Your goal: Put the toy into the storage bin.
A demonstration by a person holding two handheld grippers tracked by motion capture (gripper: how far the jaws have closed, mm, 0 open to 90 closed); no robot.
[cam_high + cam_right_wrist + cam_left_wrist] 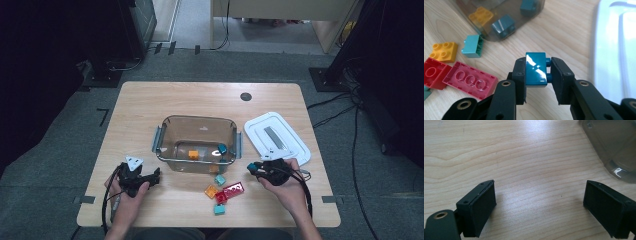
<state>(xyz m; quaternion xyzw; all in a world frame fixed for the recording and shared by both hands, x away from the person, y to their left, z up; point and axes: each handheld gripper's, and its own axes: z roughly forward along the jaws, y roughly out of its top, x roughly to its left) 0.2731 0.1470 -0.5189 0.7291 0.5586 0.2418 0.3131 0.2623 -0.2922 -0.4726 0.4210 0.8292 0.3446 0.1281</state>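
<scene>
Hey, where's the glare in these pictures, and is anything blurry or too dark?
High view: soft overall, room edges nearly black, table evenly lit. Left gripper view: a pale sheen on the wood up top, a bright glint on the clear container. Right gripper view: white highlights on the teal brick in the right gripper; the white lid is washed out.

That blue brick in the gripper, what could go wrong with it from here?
The right gripper holds the blue brick by its studs on one side, so it might twist or slip out. If carried low toward the clear box, it could knock the rim. A drop might scatter the loose bricks on the table.
</scene>
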